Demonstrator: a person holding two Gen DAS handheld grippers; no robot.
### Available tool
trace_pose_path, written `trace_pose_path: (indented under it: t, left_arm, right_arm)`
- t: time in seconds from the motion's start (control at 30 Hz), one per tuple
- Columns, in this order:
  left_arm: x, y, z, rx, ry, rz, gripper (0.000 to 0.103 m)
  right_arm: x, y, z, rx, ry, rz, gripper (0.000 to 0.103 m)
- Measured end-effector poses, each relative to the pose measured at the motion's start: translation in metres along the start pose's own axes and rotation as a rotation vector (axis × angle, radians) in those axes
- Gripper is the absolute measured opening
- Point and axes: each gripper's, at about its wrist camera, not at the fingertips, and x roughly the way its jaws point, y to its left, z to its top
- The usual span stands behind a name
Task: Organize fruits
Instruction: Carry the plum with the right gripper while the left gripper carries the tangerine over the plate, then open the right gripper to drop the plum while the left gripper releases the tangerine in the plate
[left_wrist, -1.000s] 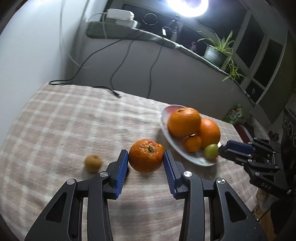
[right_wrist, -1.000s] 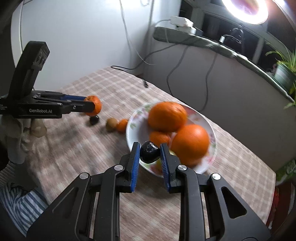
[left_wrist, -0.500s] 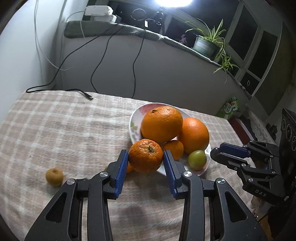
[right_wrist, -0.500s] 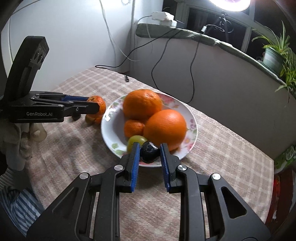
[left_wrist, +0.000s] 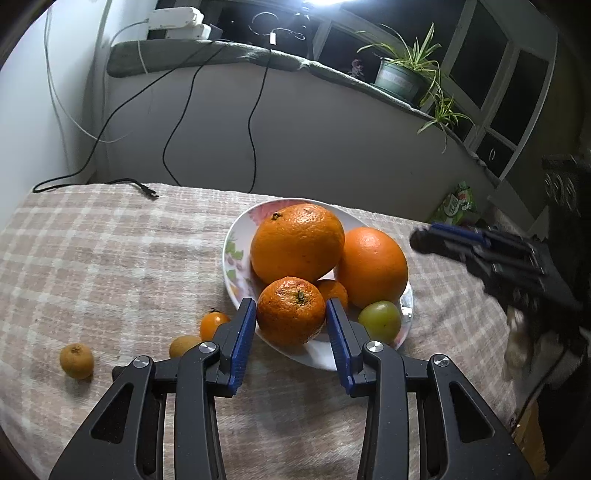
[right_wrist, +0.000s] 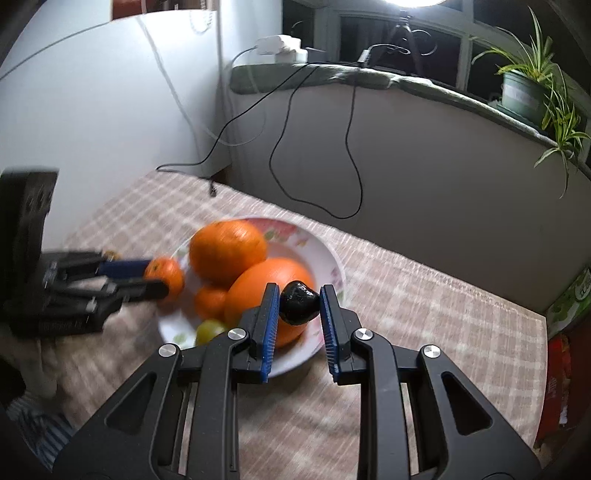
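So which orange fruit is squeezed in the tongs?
The bumpy mandarin with the green stem, squeezed in the left tongs above the plate edge. The other oranges all rest on the plate.

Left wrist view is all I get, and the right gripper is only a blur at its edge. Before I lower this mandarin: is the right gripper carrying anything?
Observer: Yes. The right gripper is shut on a small dark fruit.
Operator: Where is that fruit relative to the plate?
Observer: In the right wrist view it sits in front of the big orange on the plate. I cannot tell its height above them.
Operator: Any free room in there?
Observer: Bare plate floor shows behind the two big oranges, toward the far rim.
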Motion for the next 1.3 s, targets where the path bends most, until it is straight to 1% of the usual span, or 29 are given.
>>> trace_pose_path:
  t: [0.13, 0.37, 0.53, 0.83, 0.87, 0.97, 1.0, 1.03, 1.07, 1.1, 1.13, 1.23, 1.3]
  left_arm:
    - [0.003, -0.002, 0.0, 0.006, 0.007, 0.001, 0.038]
    - [0.005, -0.008, -0.001, 0.023, 0.009, 0.0, 0.038]
    - [0.008, -0.011, -0.001, 0.028, 0.014, 0.0, 0.038]
    - [0.008, -0.011, -0.001, 0.04, 0.015, 0.005, 0.038]
    - [0.007, -0.012, 0.0, 0.042, 0.012, 0.004, 0.039]
    - [0.005, -0.013, 0.0, 0.045, 0.003, 0.003, 0.048]
    - [0.004, -0.014, 0.001, 0.048, 0.001, 0.002, 0.05]
    - [0.004, -0.014, 0.001, 0.051, 0.001, 0.002, 0.051]
    - [0.003, -0.014, 0.002, 0.053, 0.0, 0.003, 0.052]
    - [0.003, -0.015, 0.002, 0.053, -0.001, 0.003, 0.052]
    - [0.003, -0.015, 0.002, 0.053, -0.001, 0.002, 0.053]
    - [0.002, -0.014, 0.001, 0.05, 0.0, 0.003, 0.053]
    - [0.002, -0.014, 0.001, 0.047, 0.001, 0.002, 0.053]
  right_arm:
    - [0.015, -0.012, 0.007, 0.034, 0.018, 0.008, 0.023]
    - [0.04, -0.028, 0.011, 0.097, 0.046, 0.028, 0.023]
    - [0.051, -0.026, 0.023, 0.111, 0.055, 0.053, 0.023]
    - [0.07, -0.006, 0.039, 0.083, 0.084, 0.088, 0.024]
    - [0.071, -0.004, 0.039, 0.083, 0.083, 0.091, 0.024]
    - [0.074, -0.001, 0.039, 0.084, 0.091, 0.096, 0.025]
    - [0.075, -0.001, 0.04, 0.083, 0.093, 0.095, 0.028]
    - [0.075, 0.0, 0.04, 0.084, 0.095, 0.09, 0.033]
    - [0.074, -0.001, 0.04, 0.087, 0.091, 0.087, 0.05]
    - [0.073, -0.001, 0.04, 0.093, 0.081, 0.085, 0.064]
    - [0.071, -0.002, 0.041, 0.099, 0.068, 0.086, 0.067]
    - [0.066, -0.006, 0.042, 0.12, 0.052, 0.101, 0.068]
    - [0.063, -0.008, 0.043, 0.132, 0.047, 0.096, 0.071]
